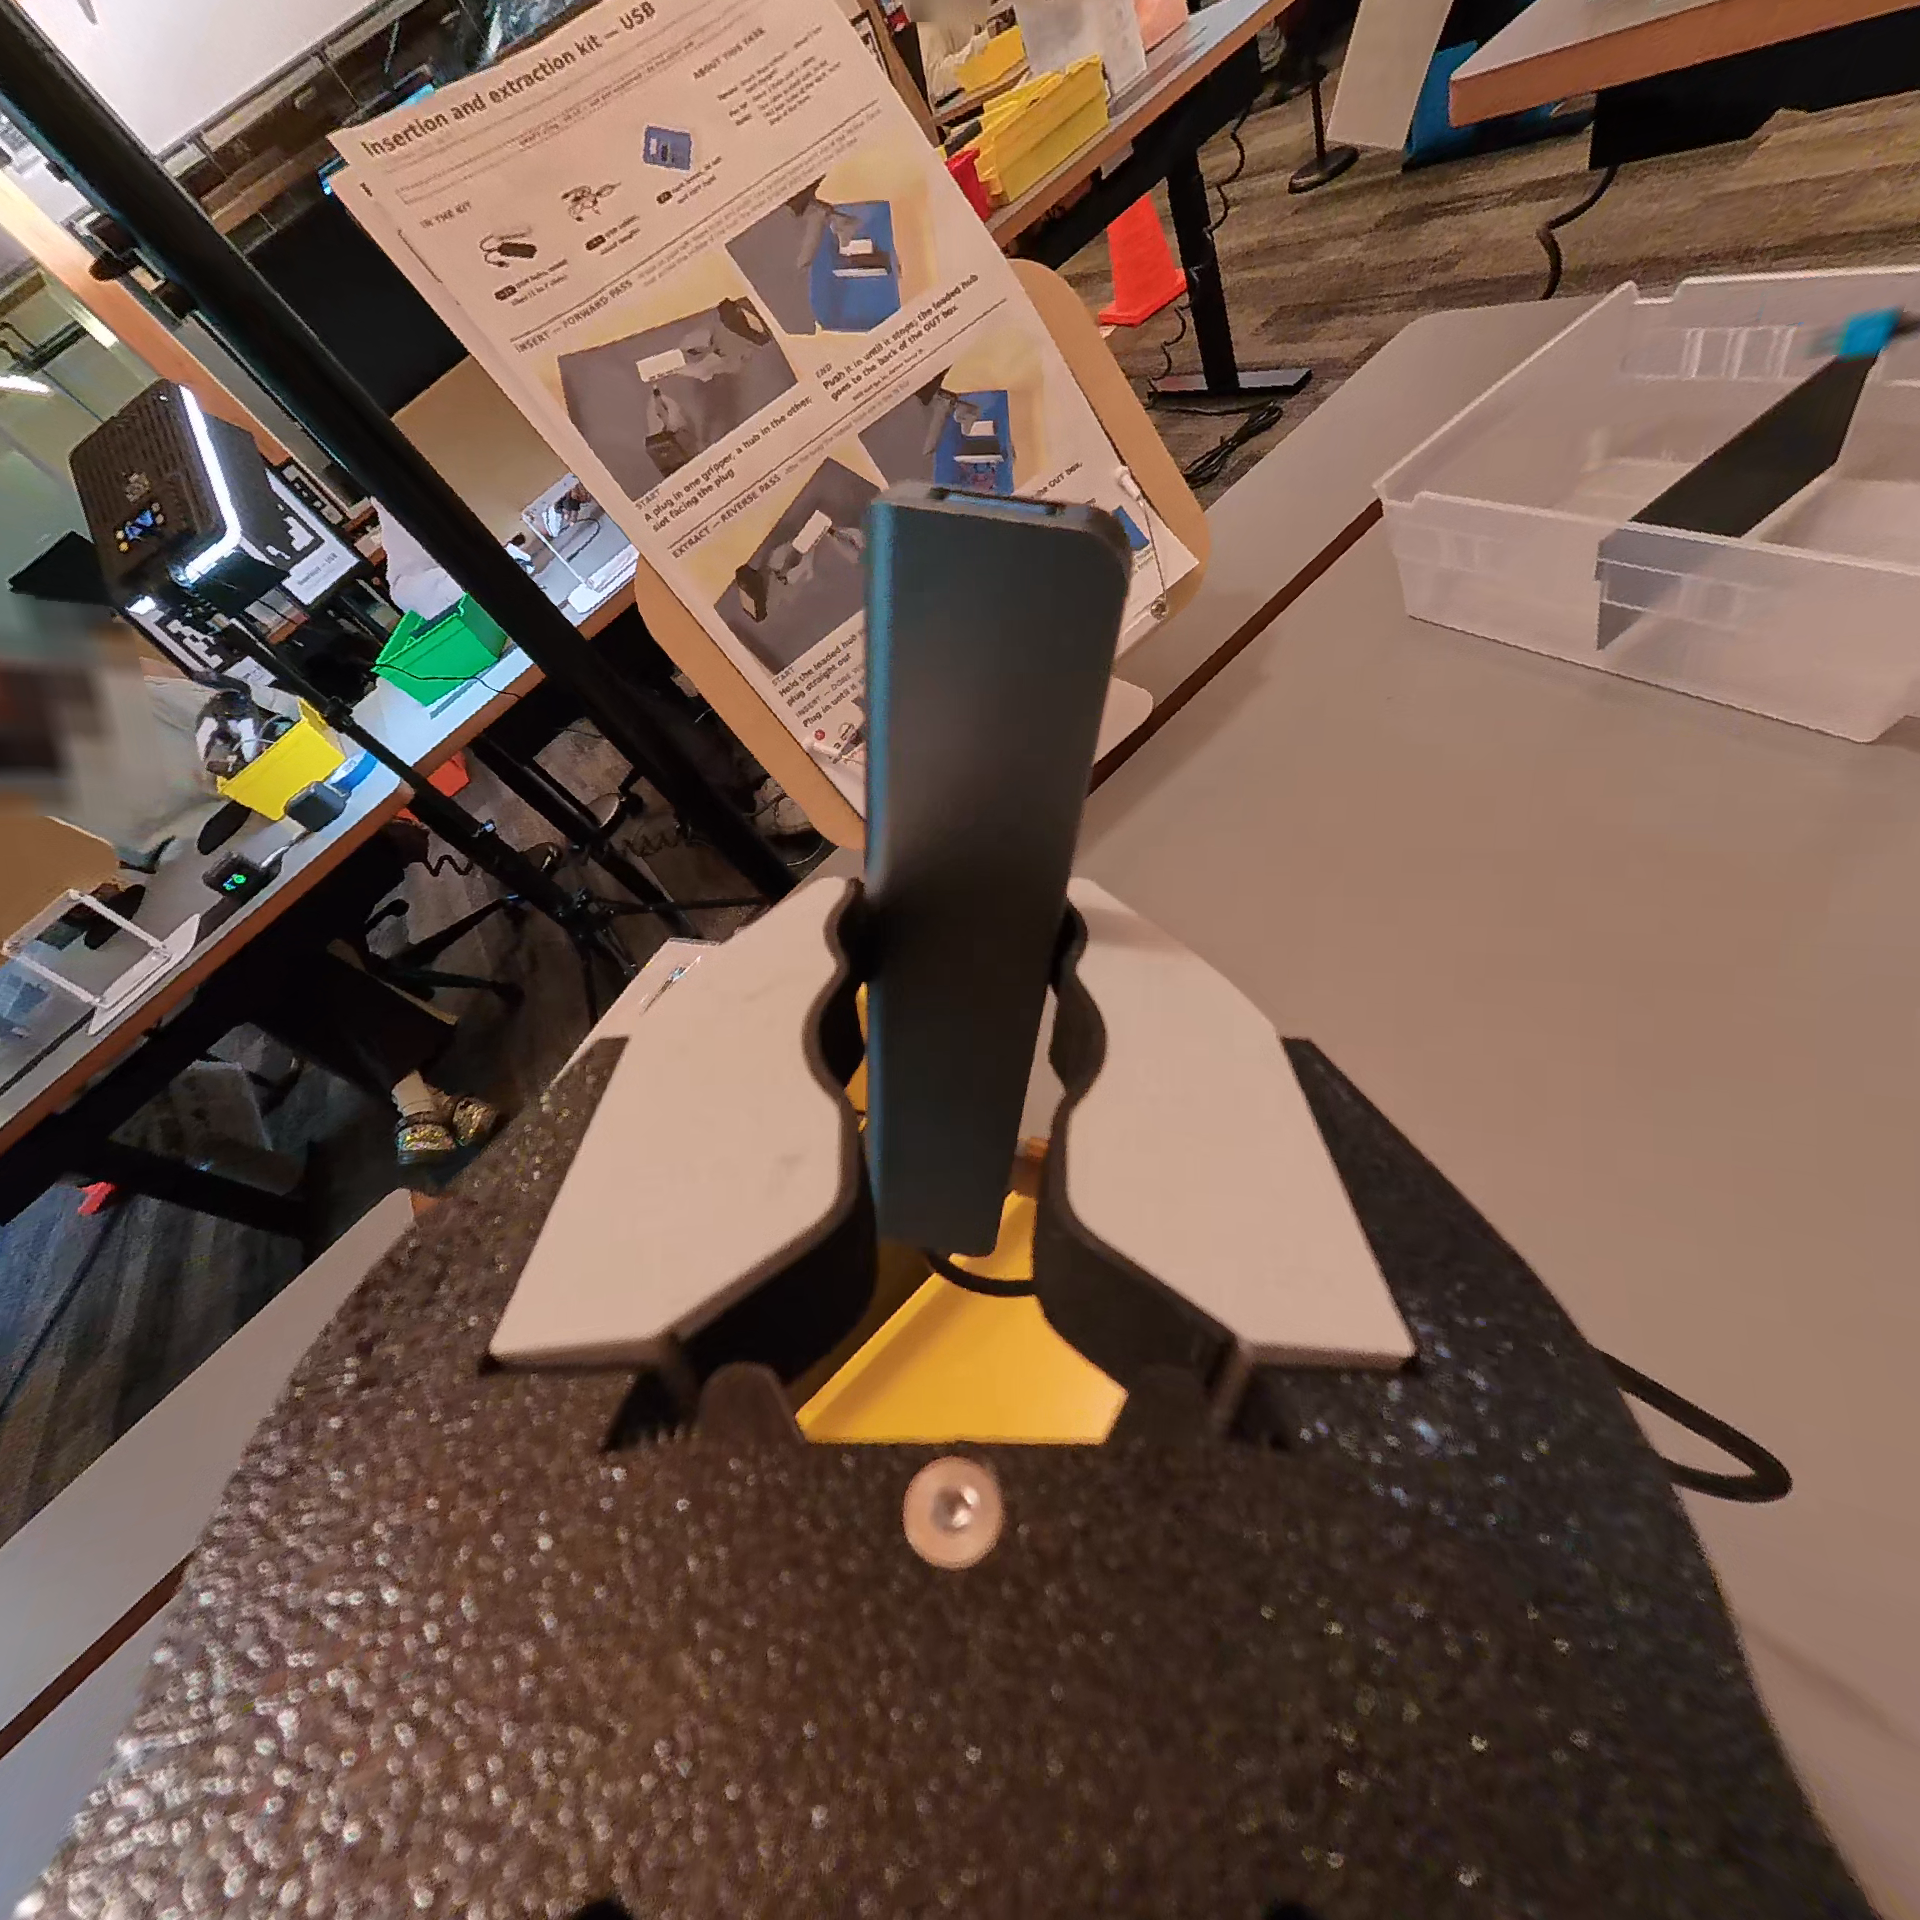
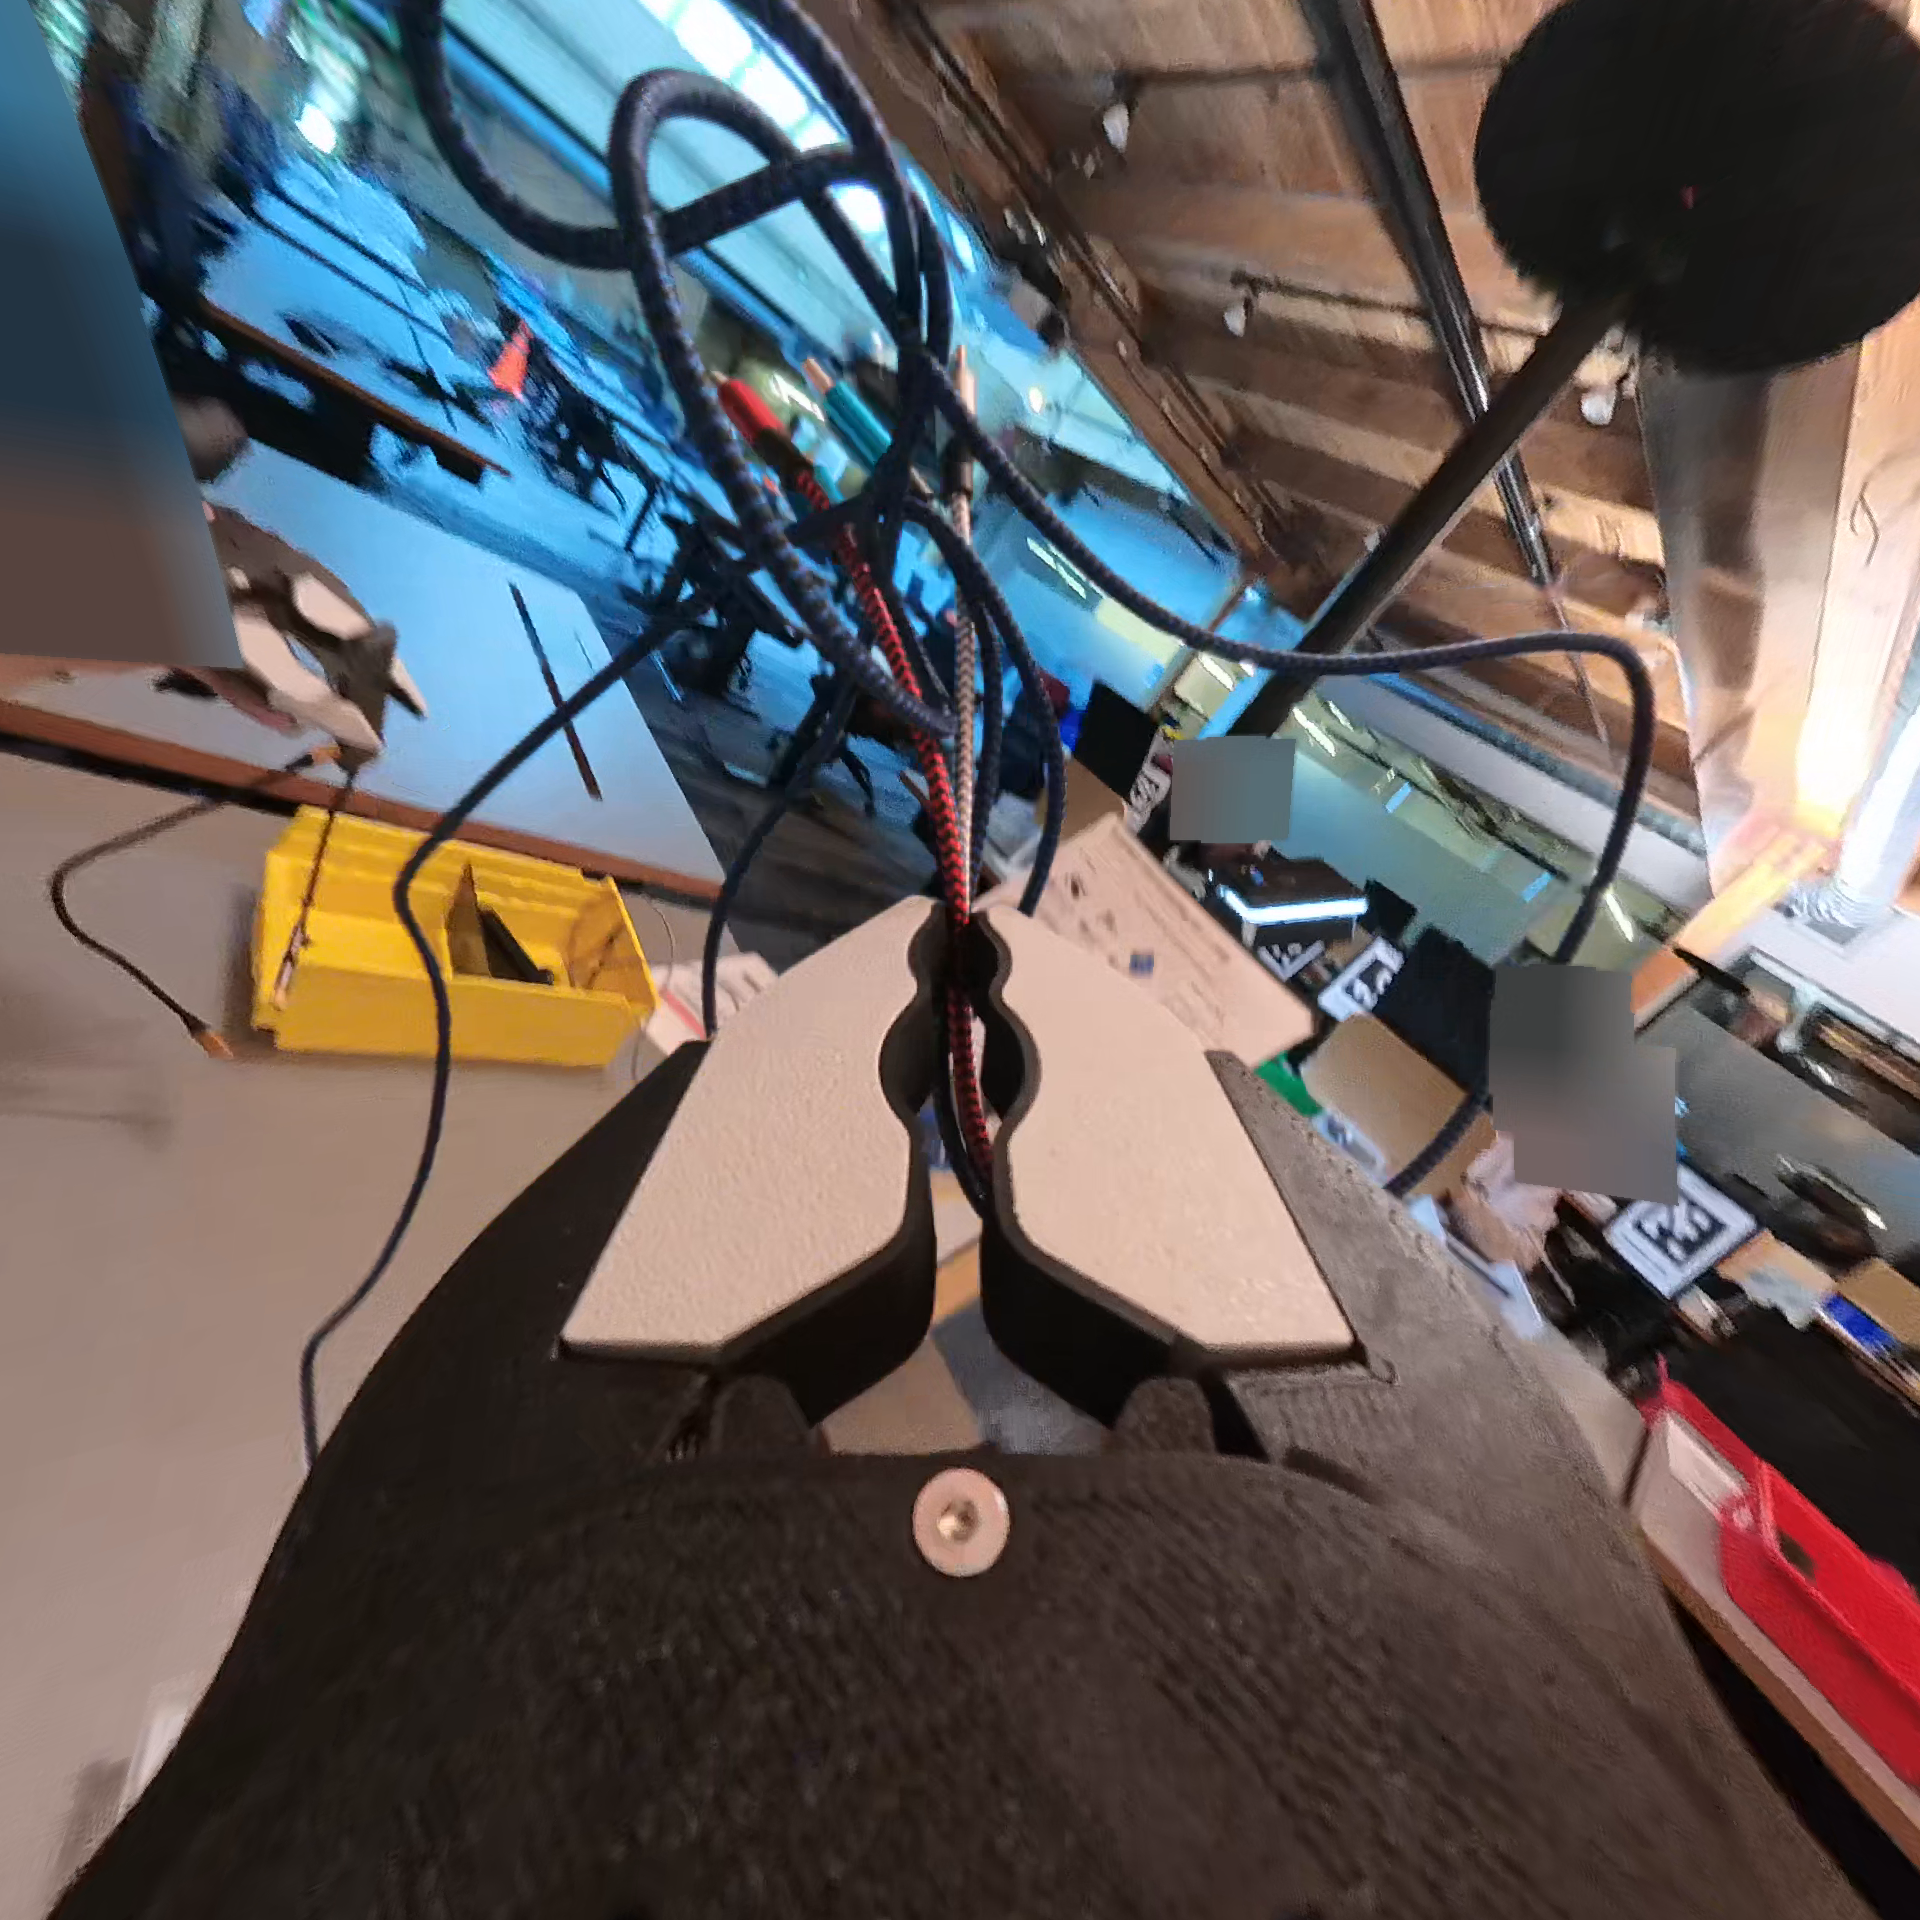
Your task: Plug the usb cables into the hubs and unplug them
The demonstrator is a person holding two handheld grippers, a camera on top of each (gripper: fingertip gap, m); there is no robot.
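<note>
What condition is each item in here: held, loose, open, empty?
Left gripper: shut on the hub.
Hub: upright between the fingers, end port empty.
Right gripper: shut on the cable bundle.
Cable bundle: pinched, loose ends dangling.
Clear tray: on the table, black divider inside.
Yellow bin: open, on the table.

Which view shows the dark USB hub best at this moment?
The left wrist view: the hub stands upright, clamped in the left gripper, its top port slot visible. The right wrist view shows no hub, only the right gripper shut on braided cables.

Both grippers' fingers (image 1: pixel 831 1029) (image 2: pixel 1039 1029) clamped.
</note>
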